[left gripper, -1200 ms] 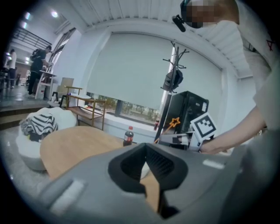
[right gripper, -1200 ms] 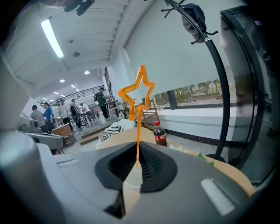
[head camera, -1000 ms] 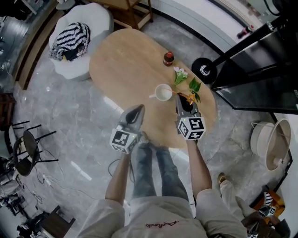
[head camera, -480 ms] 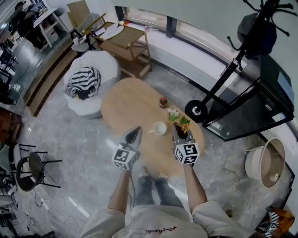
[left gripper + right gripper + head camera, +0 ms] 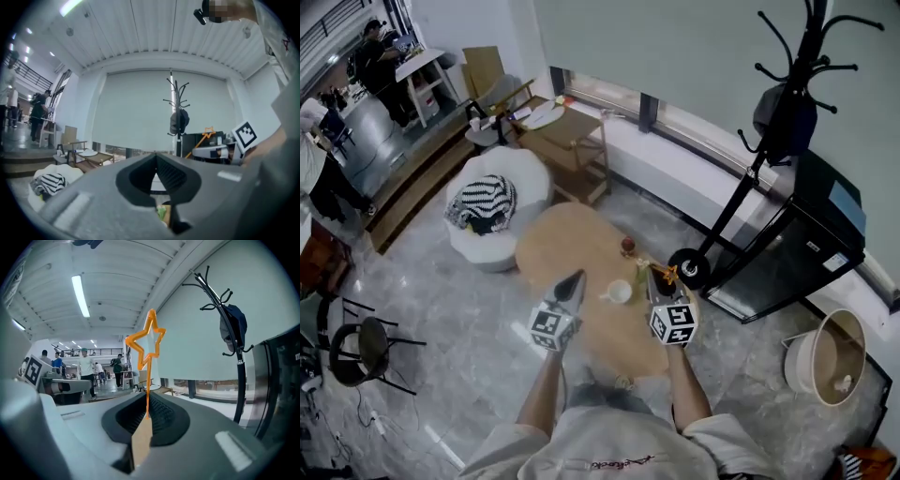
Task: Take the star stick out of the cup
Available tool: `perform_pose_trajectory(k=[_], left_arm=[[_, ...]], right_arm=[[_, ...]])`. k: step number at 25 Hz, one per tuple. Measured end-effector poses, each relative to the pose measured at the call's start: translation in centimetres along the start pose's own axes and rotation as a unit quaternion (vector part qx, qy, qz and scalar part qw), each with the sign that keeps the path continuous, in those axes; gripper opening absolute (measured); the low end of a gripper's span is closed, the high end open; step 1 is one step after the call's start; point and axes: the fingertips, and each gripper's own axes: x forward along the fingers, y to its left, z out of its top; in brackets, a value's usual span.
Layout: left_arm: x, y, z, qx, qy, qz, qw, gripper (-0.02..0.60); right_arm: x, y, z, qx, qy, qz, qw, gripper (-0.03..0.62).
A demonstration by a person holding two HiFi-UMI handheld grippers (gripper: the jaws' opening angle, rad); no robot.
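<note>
One star stick (image 5: 147,341) is clamped in the right gripper's (image 5: 148,404) jaws. The left gripper's (image 5: 156,159) jaws are together. One cup (image 5: 619,292) sits on the surface (image 5: 567,239), one bottle (image 5: 627,247) at its twelve o'clock.

Pale short-sleeved shirt (image 5: 609,448), red chest lettering (image 5: 614,463)

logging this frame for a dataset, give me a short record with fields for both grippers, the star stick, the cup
right gripper: fingers shut on star stick, star end up
left gripper: fingers together, nothing between them
star stick: orange, out of the cup
cup: white, standing on oval wooden table, apart from both grippers
</note>
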Motion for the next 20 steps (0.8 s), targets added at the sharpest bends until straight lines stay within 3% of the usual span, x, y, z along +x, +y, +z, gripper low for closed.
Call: perform_pose_trajectory(k=[9, 20], left_arm=[[-2.3, -1.0, 5.0, 0.017, -0.038, 0.009, 0.9991, 0.0], [-3.5, -1.6, 6.1, 0.005, -0.045, 0.018, 0.9988, -0.002]], right_arm=[[-2.8, 1.9, 2.9, -0.011, -0.009, 0.004, 1.0, 0.017], [-3.4, 3.2, 4.3, -0.025, -0.013, 0.014, 1.0, 0.017]])
